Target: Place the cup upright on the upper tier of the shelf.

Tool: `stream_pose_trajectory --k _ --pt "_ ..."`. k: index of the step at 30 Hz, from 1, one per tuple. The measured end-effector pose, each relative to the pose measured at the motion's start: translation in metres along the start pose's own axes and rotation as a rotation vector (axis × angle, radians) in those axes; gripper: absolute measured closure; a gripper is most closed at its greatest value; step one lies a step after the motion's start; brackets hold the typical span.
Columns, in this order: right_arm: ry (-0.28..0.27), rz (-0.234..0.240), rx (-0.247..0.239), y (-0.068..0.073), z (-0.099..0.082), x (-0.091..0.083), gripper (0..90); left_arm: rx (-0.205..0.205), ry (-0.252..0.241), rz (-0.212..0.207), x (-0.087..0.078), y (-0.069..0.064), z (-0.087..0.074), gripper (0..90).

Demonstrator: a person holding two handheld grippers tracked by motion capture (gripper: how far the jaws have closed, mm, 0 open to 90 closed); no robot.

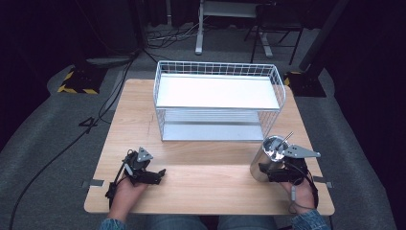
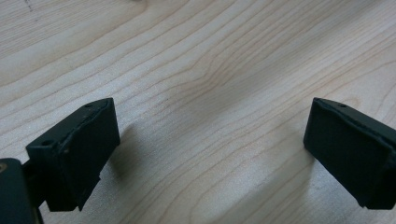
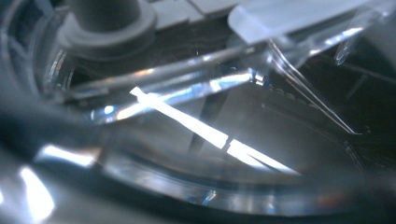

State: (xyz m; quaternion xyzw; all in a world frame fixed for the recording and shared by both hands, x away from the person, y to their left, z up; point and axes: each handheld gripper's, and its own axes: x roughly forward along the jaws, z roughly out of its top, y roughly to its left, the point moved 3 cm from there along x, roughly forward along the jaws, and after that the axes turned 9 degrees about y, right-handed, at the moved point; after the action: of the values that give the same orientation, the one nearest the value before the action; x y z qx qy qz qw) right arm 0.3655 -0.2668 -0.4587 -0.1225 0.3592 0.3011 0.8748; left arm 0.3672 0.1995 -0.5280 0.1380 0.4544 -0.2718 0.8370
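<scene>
At worktop (image 1: 201, 184) front-right: right gripper (image 1: 282, 173) against steel cup (image 1: 269, 158), jaws' state can't tell; keep upright w/ straw. Left gripper (image 2: 210, 149) jaws released, resting.

The left gripper (image 1: 160, 173) is lying low in the left hand (image 1: 125, 188), its jaws standing wide apart with nothing between them; the right gripper (image 1: 270, 173) is sitting in the right hand (image 1: 300, 191), its jaws hidden from sight
</scene>
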Motion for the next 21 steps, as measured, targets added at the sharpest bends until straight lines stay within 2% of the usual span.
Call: stream_pose_trajectory --k 5,13,21 --pt "0.025 -0.002 0.004 0.000 0.003 -0.002 3.8 0.000 0.001 0.000 0.000 0.000 0.000 4.1" --pt "0.018 -0.006 -0.008 -0.001 0.014 -0.015 3.9 0.000 0.001 0.000 0.000 0.000 0.000 4.1" --pt "0.009 0.007 -0.019 0.000 0.033 -0.032 3.9 0.000 0.001 0.000 0.000 0.000 0.000 4.1"
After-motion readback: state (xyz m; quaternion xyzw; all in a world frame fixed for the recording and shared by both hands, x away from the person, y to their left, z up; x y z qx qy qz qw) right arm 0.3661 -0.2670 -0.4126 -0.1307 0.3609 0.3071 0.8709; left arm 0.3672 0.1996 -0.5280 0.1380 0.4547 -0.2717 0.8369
